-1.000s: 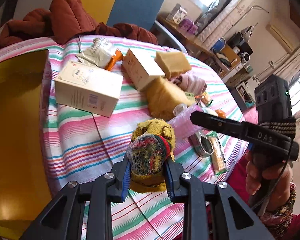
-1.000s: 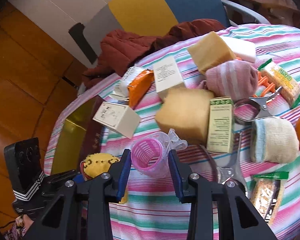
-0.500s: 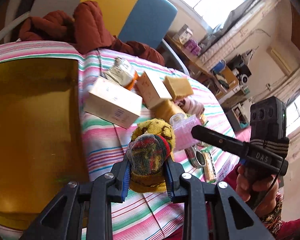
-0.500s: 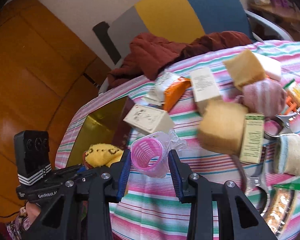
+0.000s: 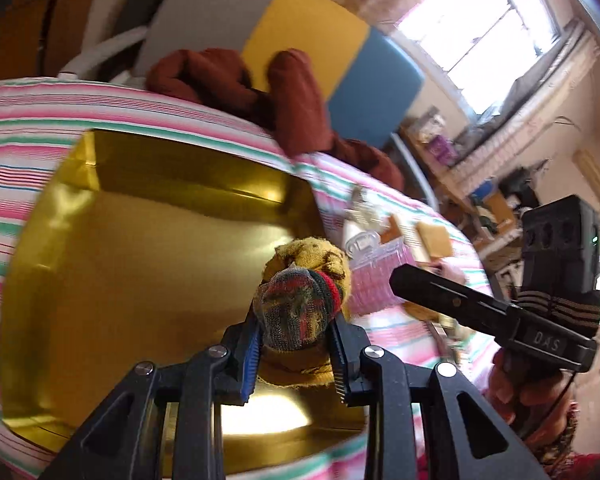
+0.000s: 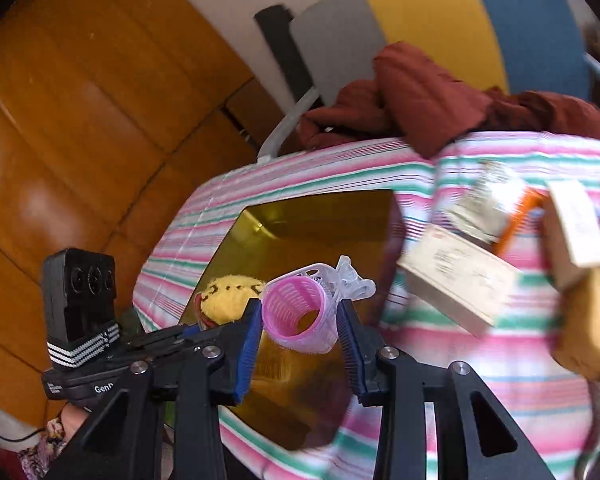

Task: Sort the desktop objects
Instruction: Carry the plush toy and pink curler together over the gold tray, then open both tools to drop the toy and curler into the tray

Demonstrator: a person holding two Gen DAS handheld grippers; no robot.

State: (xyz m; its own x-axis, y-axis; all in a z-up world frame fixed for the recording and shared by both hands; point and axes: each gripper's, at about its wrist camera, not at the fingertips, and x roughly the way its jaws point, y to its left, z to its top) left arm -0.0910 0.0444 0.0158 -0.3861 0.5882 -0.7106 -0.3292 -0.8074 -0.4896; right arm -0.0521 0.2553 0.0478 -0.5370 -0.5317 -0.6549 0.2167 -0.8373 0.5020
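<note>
My left gripper (image 5: pixel 296 354) is shut on a rolled yellow and multicoloured sock (image 5: pixel 300 304) and holds it above the gold tray (image 5: pixel 140 248). My right gripper (image 6: pixel 298 332) is shut on a pink hair roller with a clear clip (image 6: pixel 296 312), over the near right part of the same gold tray (image 6: pixel 320 220). The sock (image 6: pixel 228 296) and the left gripper (image 6: pixel 148 356) show at the lower left of the right wrist view. The right gripper (image 5: pixel 452 300) shows at the right of the left wrist view, with the roller (image 5: pixel 376 276) at its tip.
The tray lies on a round table with a pink, green and white striped cloth (image 6: pixel 500 400). White boxes (image 6: pixel 456 276), a foil packet (image 6: pixel 488 200) and tan blocks (image 6: pixel 592 320) lie right of the tray. A brown garment (image 5: pixel 260 92) hangs over a chair behind the table.
Both grippers have swung left with their loads, from above the cluttered cloth to above the gold tray. The boxes and blocks now lie off to the right.
</note>
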